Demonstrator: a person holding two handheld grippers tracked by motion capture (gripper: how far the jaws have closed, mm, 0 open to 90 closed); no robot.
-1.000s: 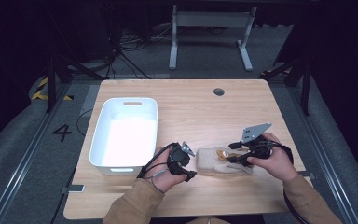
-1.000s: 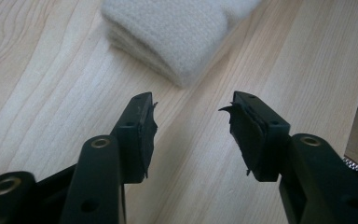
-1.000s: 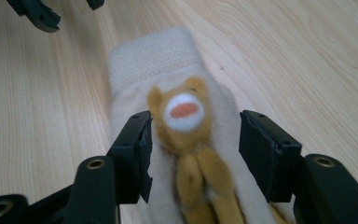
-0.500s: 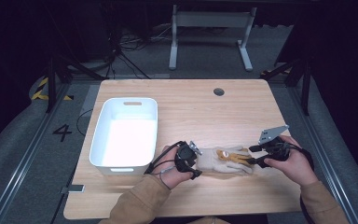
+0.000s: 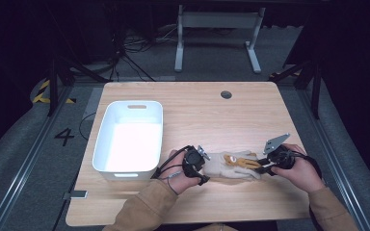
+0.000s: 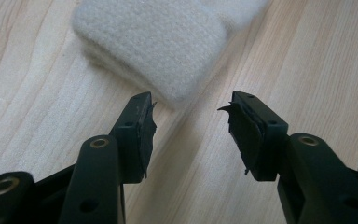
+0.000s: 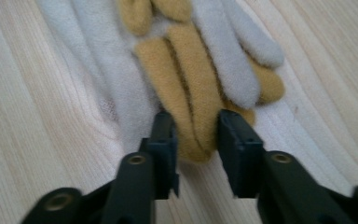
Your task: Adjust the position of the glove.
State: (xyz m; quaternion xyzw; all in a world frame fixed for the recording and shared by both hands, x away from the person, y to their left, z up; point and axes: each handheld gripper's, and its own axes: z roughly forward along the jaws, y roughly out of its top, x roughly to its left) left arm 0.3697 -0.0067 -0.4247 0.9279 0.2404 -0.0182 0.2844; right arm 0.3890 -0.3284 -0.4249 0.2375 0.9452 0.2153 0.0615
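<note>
A cream knitted glove [image 5: 227, 166] with mustard-yellow fingers lies flat on the wooden table [image 5: 197, 115], between my two grippers. My left gripper [image 5: 205, 165] sits at its cuff end. In the left gripper view the jaws [image 6: 191, 121] stand open and have just been opening a little, with nothing between them; the cream cuff [image 6: 154, 42] lies just past the tips. My right gripper [image 5: 266, 166] is at the fingertip end. Its jaws [image 7: 198, 135] have just been closing and now press on both sides of one yellow glove finger [image 7: 191, 93].
A white plastic bin [image 5: 105, 137] with a handle slot stands on the table's left half, close to my left hand. A round cable hole [image 5: 226, 95] sits near the far edge. Bare wood stretches beyond the glove.
My right hand has moved right and down toward the table, and its jaws have narrowed onto the yellow finger. The glove now lies stretched out flat. My left hand has stayed put.
</note>
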